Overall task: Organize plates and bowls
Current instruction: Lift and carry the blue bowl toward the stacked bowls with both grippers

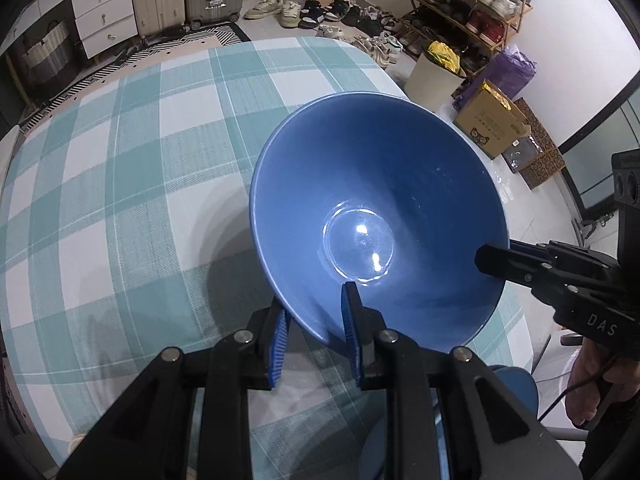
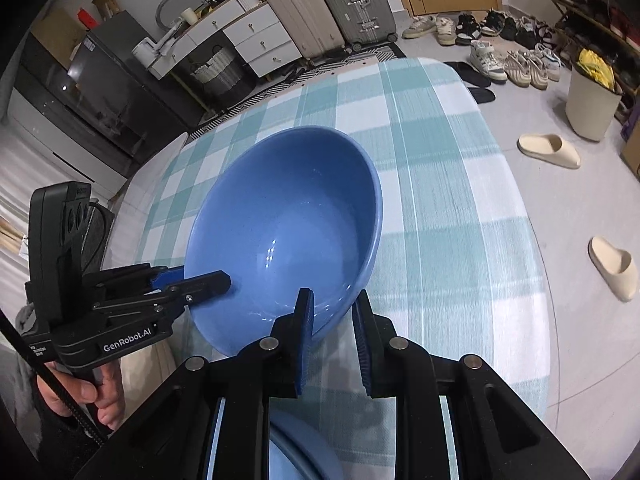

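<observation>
**Blue bowl held at two rim points over checked table**

Above the checked tablecloth [image 1: 120, 184], the blue bowl [image 1: 376, 216] hangs tilted. The left gripper [image 1: 316, 332] clamps its near rim, one pad inside, one outside. The right gripper [image 2: 334, 336] likewise straddles and pinches the rim.
</observation>
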The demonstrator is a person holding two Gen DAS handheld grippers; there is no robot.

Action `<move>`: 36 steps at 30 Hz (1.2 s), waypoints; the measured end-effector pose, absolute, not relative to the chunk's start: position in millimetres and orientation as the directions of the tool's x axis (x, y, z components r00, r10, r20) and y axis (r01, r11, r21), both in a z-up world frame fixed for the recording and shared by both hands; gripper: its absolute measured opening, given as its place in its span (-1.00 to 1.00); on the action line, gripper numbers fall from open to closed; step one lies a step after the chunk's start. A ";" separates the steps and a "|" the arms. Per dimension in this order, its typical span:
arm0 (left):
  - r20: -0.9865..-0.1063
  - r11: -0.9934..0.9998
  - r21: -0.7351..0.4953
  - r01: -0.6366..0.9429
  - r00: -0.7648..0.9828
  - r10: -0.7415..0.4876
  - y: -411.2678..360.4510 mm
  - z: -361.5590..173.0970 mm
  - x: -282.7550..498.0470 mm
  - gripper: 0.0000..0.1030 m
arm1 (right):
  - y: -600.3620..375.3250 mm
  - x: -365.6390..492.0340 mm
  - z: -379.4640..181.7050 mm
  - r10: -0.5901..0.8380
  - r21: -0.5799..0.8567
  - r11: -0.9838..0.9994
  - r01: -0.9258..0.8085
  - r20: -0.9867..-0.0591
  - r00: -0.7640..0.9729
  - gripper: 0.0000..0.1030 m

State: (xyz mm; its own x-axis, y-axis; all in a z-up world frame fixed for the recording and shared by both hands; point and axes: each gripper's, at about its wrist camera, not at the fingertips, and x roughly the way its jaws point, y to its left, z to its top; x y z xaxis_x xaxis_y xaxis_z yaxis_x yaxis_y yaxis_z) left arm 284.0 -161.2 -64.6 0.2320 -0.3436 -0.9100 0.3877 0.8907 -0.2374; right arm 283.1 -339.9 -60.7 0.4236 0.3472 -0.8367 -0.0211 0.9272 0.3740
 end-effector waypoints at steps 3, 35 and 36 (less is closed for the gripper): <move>-0.913 0.887 -0.242 0.393 0.216 -0.345 -164.6 -70.0 281.0 -0.56 | -342.7 278.5 -68.3 0.346 0.374 0.927 -0.011 -0.846 0.405 -0.62; -0.918 0.896 -0.242 0.372 0.210 -0.335 -164.8 -68.9 284.7 -0.49 | -366.1 275.3 -72.9 0.343 0.356 0.931 -0.083 -0.773 0.533 -0.29; -0.918 0.897 -0.241 0.371 0.213 -0.334 -164.5 -68.5 285.2 -0.49 | -367.2 274.0 -71.1 0.334 0.347 0.934 -0.081 -0.772 0.541 -0.27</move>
